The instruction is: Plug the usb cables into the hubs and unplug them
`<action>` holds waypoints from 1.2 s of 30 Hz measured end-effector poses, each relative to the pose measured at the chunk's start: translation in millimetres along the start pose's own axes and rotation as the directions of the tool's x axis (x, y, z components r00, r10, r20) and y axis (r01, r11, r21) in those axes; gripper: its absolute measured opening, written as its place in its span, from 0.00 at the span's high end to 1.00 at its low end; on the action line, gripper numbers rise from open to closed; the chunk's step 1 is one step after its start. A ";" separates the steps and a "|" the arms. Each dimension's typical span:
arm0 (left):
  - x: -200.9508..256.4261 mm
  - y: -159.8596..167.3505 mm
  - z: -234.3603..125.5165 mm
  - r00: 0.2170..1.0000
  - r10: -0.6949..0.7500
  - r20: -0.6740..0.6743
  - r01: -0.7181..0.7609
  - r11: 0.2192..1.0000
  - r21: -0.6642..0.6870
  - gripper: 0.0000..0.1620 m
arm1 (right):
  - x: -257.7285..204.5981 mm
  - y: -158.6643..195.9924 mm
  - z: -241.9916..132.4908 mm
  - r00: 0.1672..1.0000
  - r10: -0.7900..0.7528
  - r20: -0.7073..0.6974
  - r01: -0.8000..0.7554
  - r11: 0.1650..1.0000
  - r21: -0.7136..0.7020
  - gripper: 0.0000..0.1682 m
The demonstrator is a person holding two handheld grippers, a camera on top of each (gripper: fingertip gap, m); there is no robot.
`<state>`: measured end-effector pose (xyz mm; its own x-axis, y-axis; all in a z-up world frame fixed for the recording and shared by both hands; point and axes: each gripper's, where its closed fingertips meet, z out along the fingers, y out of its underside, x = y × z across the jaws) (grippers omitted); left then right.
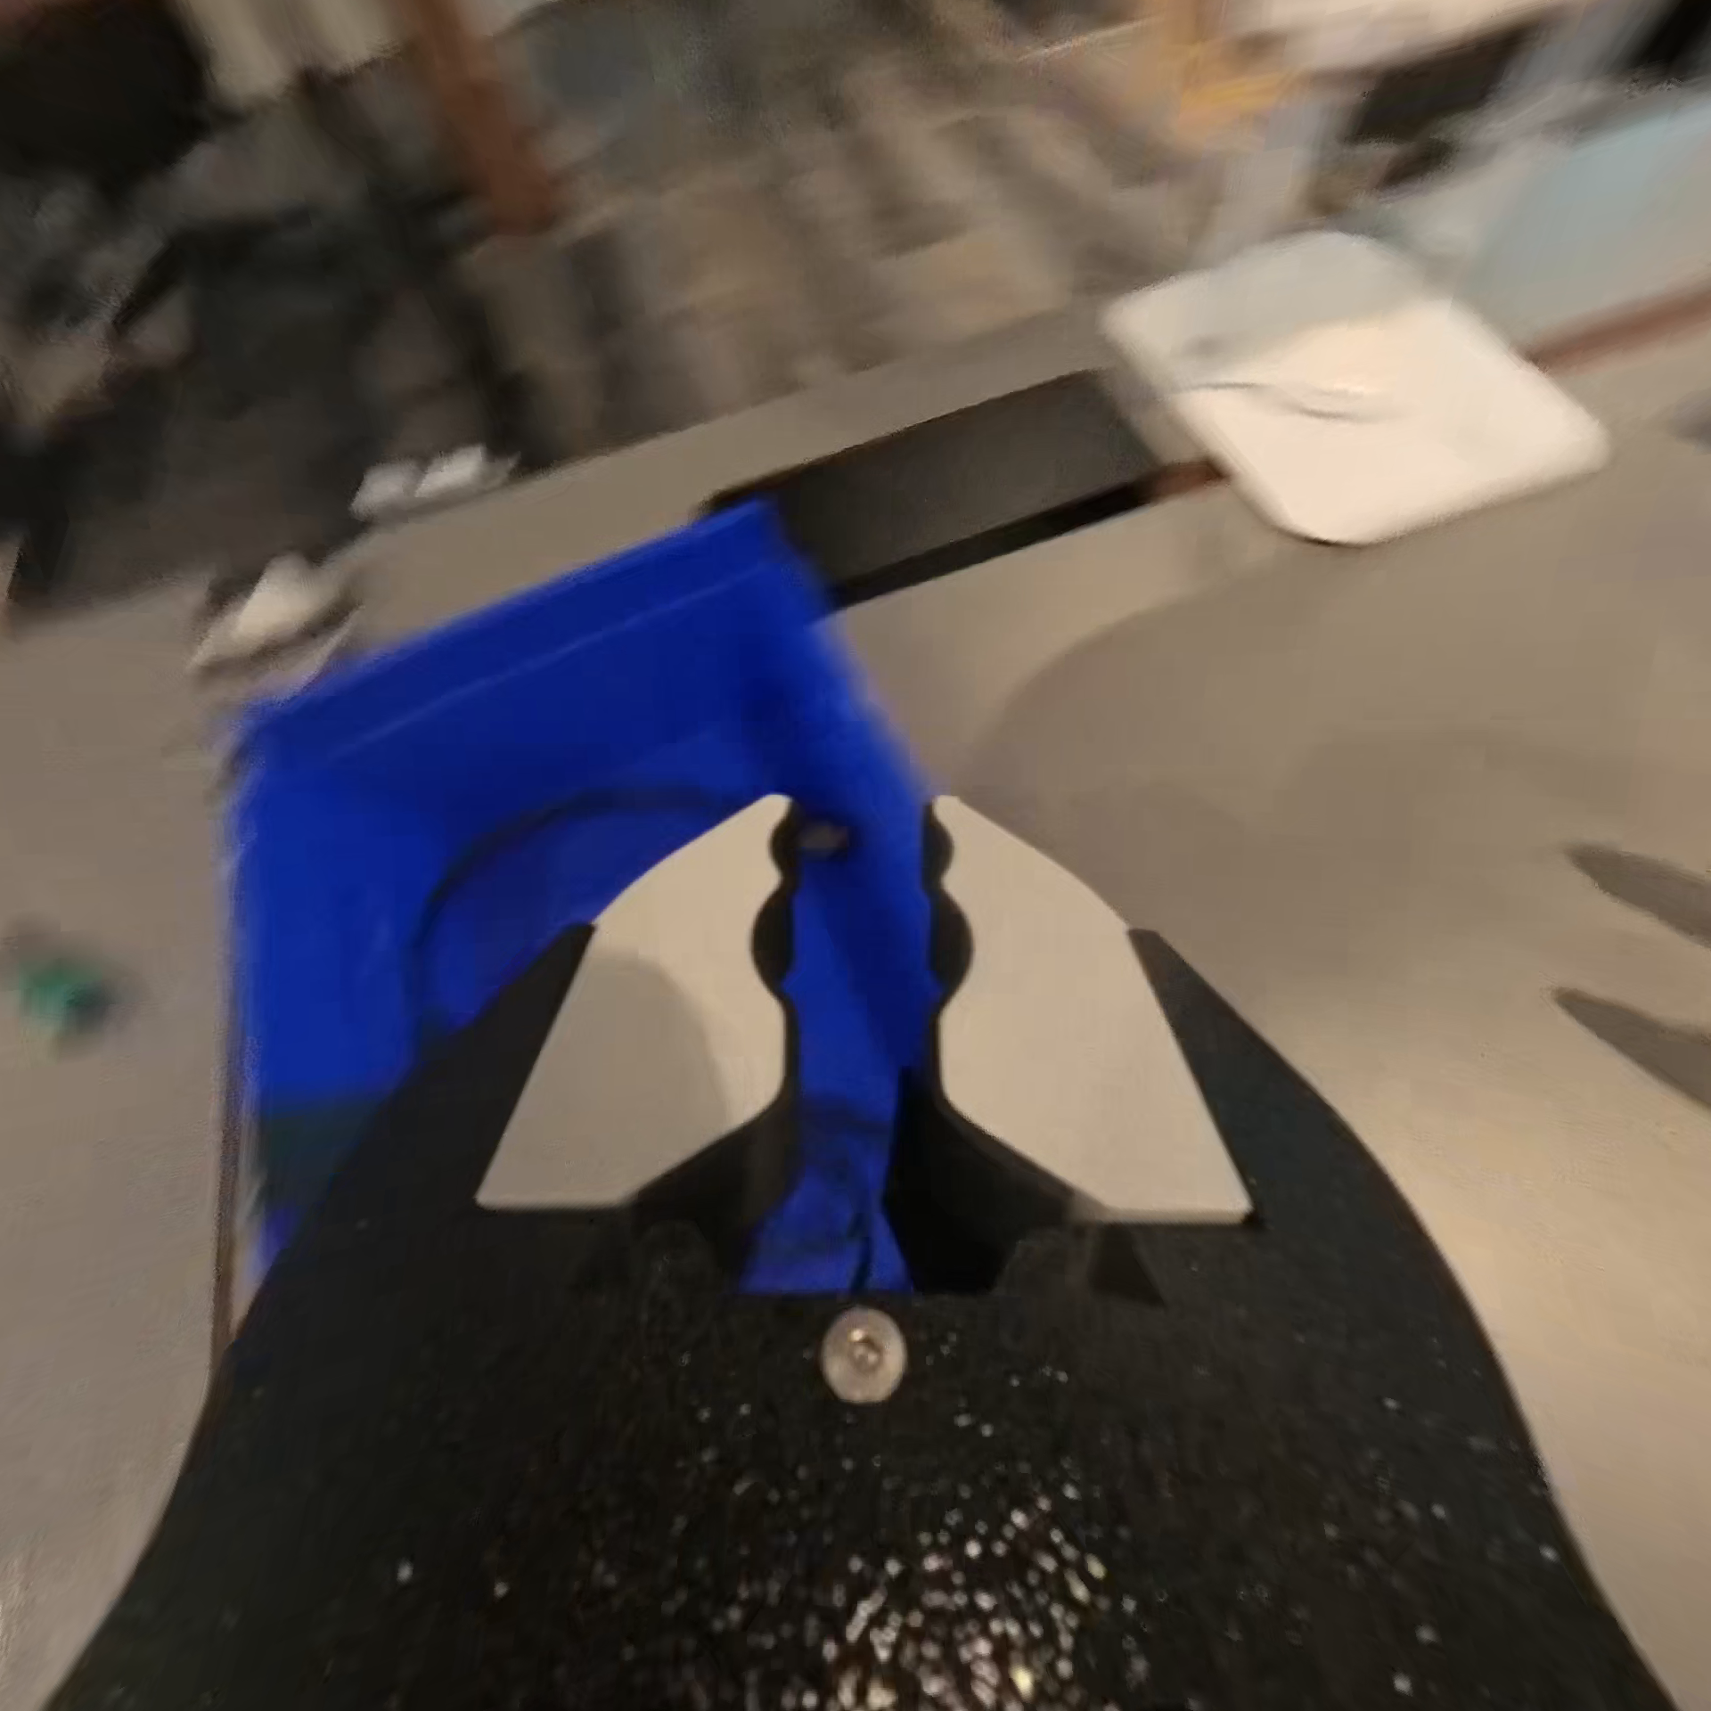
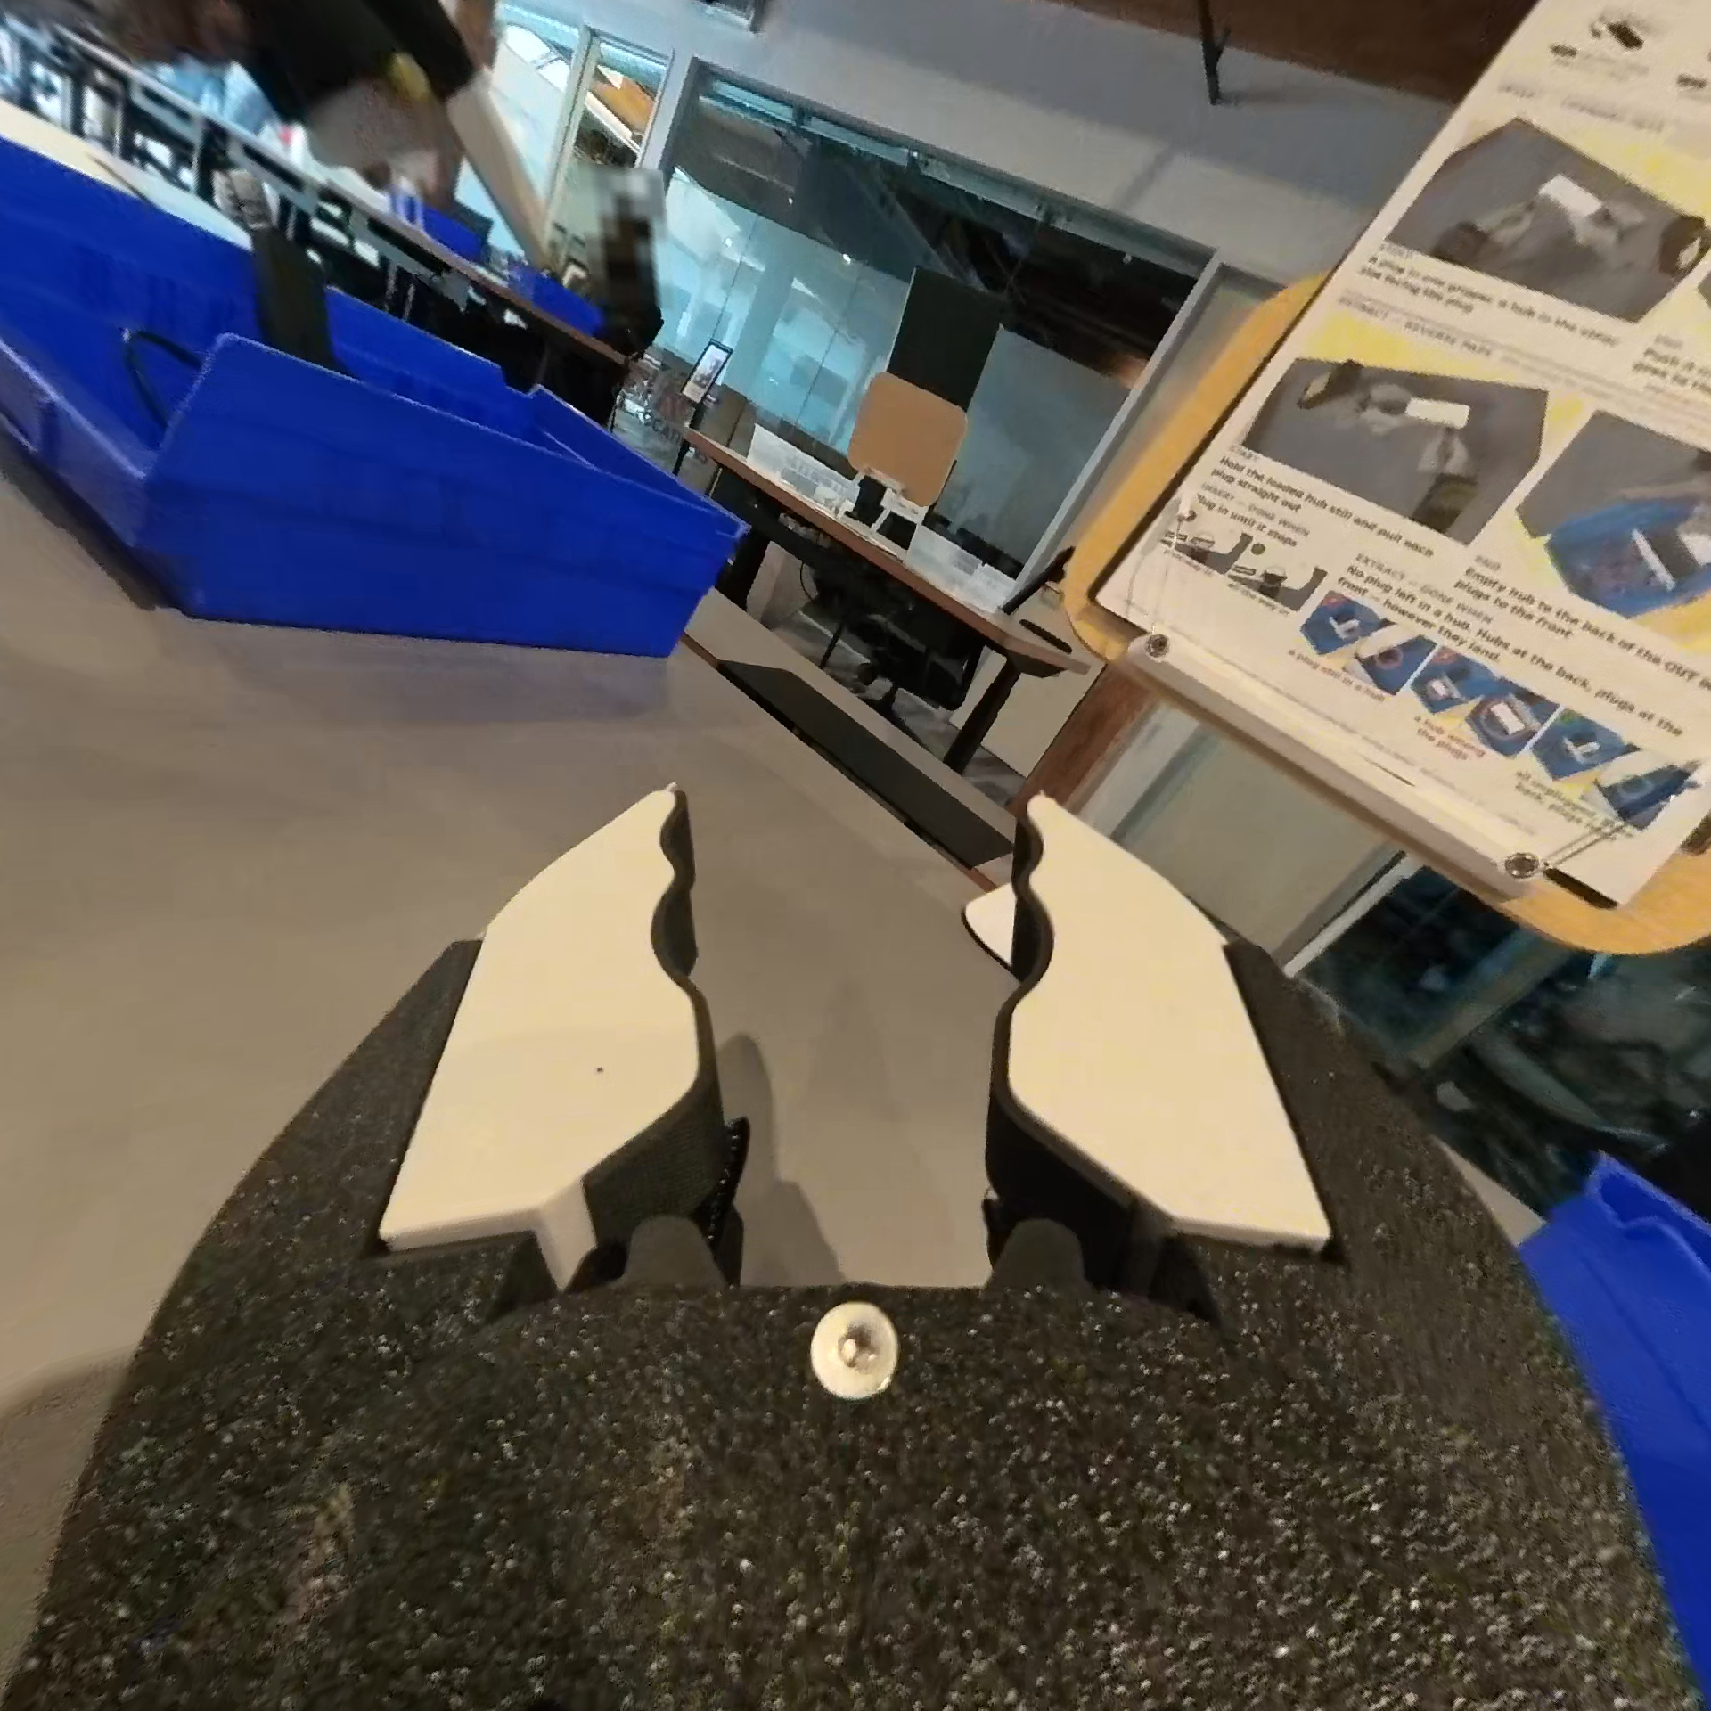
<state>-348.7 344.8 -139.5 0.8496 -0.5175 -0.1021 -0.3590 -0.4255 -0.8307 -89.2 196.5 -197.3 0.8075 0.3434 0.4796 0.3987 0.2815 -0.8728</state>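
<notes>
The left wrist view is badly motion-blurred. My left gripper (image 1: 861, 815) is shut on the wall of a blue plastic bin (image 1: 518, 759), which fills the gap between the jaws and spreads up and left over the grey table (image 1: 1296, 926). My right gripper (image 2: 856, 801) is open and empty above the grey table (image 2: 278, 833). In the right wrist view a blue bin (image 2: 417, 518) stands at the far left with a black upright object (image 2: 292, 287) and a black cable loop (image 2: 148, 356) inside. No plug shows clearly in either view.
An instruction board (image 2: 1444, 444) on a wooden stand rises at the right, its white foot (image 2: 991, 917) just past my right finger. Another blue bin's corner (image 2: 1629, 1342) is at the lower right. A white tray-like shape (image 1: 1342, 389) lies far right in the left wrist view.
</notes>
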 end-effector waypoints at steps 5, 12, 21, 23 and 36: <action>-70.6 55.9 -25.2 0.931 -0.350 0.099 0.359 0.928 -0.103 0.84 | -2.8 0.5 0.5 1.000 -0.027 0.007 0.027 1.000 -0.001 0.62; -85.0 119.1 -1.1 0.825 -0.558 0.091 0.558 0.776 -0.293 0.69 | -1.6 1.4 0.1 0.999 -0.048 -0.005 0.048 0.999 -0.001 0.66; -96.7 131.7 21.7 0.844 -0.484 0.232 0.536 0.776 -0.332 0.69 | -10.4 0.1 1.0 0.987 -0.163 0.003 0.163 0.987 -0.001 0.71; -96.9 132.9 24.4 0.846 -0.474 0.244 0.532 0.776 -0.338 0.69 | -14.4 -1.0 1.3 0.979 -0.202 0.009 0.202 0.979 0.002 0.72; -114.5 145.2 41.2 0.886 -0.306 0.348 0.431 0.819 -0.378 0.76 | -24.3 -3.5 2.1 0.956 -0.292 0.017 0.292 0.956 0.013 0.77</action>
<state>-482.2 372.9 -271.0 0.9972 -0.0701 -0.0270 -0.0739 -0.8523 -0.5178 -111.2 189.0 -205.8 0.6484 0.2612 0.7151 0.6112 0.3814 -0.6935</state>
